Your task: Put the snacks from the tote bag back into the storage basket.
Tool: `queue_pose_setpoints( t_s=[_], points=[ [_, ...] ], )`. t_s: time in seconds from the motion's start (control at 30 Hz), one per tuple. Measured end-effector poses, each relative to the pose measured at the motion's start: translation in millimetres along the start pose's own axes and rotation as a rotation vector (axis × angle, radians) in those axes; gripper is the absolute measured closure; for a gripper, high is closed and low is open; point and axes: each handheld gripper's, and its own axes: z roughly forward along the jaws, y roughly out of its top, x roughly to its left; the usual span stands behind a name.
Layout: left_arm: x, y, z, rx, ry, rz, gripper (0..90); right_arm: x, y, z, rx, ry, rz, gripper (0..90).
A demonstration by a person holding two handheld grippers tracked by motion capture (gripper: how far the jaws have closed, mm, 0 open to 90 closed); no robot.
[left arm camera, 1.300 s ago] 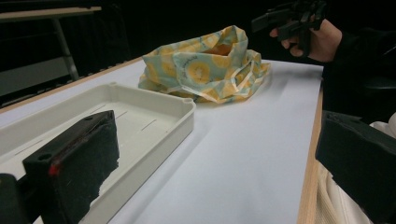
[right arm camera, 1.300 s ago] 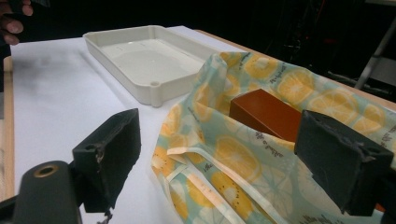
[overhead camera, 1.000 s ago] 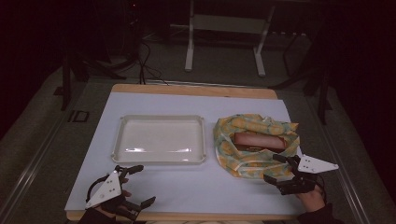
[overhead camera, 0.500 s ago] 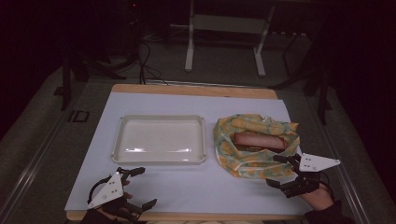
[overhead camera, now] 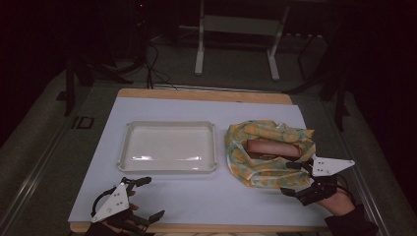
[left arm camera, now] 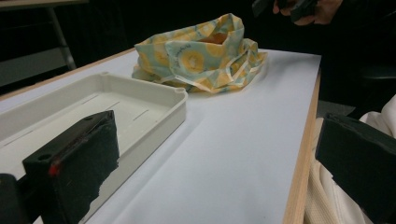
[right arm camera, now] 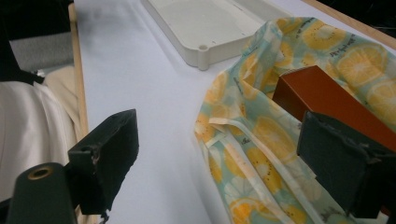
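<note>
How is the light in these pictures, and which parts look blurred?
High view: dark surroundings, a glare streak on the white plastic tray. Left gripper view: near black jaws are soft, the orange-print cloth bag is sharper. Right gripper view: the brown box is evenly lit.

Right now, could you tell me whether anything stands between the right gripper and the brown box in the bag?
Only the bag itself: the right gripper, open, sits at the near edge of the orange-print bag, whose fabric rim and strap lie before the brown box.

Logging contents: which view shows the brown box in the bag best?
The right gripper view: the box is close, its top and end clear. The high view shows its top, small; in the left gripper view the bag hides it.
</note>
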Motion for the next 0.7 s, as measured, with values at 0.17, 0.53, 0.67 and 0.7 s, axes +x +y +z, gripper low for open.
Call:
queue_pose_setpoints(
  t_s=[0.17, 0.53, 0.67, 0.7],
  points=[
    [-1.5, 0.1, -2.5, -0.004, 0.006, -0.003, 0.0, -10.4, 12.0, -2.9, -0.002, -0.021, -0.01, 13.4],
    [-0.4, -0.6, -2.1, -0.006, 0.005, 0.0, 0.0, -32.3, 34.0, -9.5, -0.003, -0.048, -0.048, 14.8],
    [0.7, -1.0, -1.0, -0.004, 0.002, -0.005, 0.0, -43.7, 44.8, -10.5, 0.025, -0.06, -0.069, 14.8],
    [0.7, -1.0, -0.7, -0.003, 0.001, -0.006, 0.0, -46.2, 47.4, -10.6, 0.031, -0.059, -0.074, 15.0]
  ],
)
